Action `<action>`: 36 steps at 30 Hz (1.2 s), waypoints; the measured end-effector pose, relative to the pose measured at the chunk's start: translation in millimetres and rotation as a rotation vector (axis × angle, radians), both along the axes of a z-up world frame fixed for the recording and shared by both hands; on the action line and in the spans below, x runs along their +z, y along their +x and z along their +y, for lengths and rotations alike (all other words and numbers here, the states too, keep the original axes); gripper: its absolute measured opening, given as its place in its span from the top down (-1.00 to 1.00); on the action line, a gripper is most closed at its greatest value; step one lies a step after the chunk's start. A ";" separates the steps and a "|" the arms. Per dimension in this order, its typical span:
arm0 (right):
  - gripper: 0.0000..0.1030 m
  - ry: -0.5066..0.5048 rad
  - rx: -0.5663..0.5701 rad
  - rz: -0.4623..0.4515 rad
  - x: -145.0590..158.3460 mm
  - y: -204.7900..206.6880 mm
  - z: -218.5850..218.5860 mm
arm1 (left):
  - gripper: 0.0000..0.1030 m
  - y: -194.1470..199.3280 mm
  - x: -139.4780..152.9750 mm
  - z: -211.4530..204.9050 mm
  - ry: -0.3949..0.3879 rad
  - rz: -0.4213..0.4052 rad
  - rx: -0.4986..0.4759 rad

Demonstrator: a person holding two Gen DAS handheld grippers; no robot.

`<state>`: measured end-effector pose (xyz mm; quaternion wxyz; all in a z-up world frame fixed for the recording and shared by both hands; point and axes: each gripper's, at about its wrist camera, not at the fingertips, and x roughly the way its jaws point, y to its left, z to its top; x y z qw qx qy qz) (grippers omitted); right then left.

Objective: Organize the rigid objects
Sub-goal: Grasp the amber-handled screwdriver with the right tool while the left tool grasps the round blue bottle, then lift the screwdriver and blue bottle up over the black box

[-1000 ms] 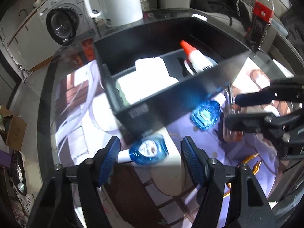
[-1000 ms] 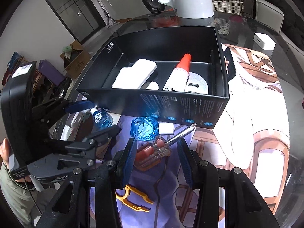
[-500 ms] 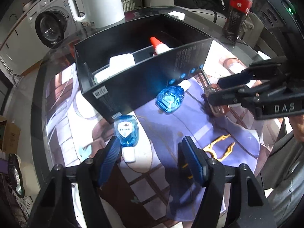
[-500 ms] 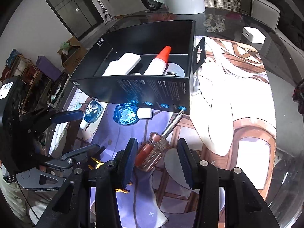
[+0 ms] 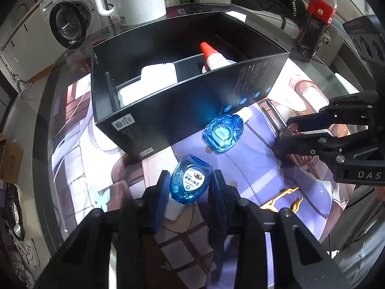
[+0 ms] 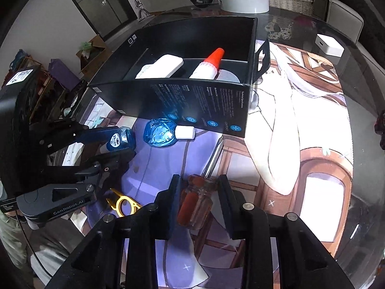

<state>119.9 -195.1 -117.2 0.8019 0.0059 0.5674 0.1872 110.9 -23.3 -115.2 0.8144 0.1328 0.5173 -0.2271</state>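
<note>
Two grippers (image 5: 190, 187) (image 6: 199, 192), screwdriver (image 6: 197, 200) tip hidden

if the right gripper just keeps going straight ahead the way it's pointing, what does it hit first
The right gripper already straddles the screwdriver, so going on it would slide along the shaft toward the black box. The box's near wall looks like the first obstacle, though depth is uncertain.

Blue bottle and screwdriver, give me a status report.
Left gripper shut on blue bottle. Right gripper closing around screwdriver, grip unconfirmed. Black box ahead, unobstructed.
</note>
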 end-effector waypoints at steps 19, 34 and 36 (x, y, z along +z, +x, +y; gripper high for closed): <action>0.49 -0.019 0.026 -0.016 0.7 -9.7 7.3 | 0.43 -7.1 6.5 0.0 -0.013 0.007 0.001; 0.53 0.010 0.043 -0.232 55.1 -28.2 12.3 | 0.43 -35.3 62.7 3.8 -0.122 -0.227 0.004; 0.53 0.015 0.046 -0.258 62.3 -33.3 14.4 | 0.43 -38.3 72.9 6.7 -0.157 -0.261 0.004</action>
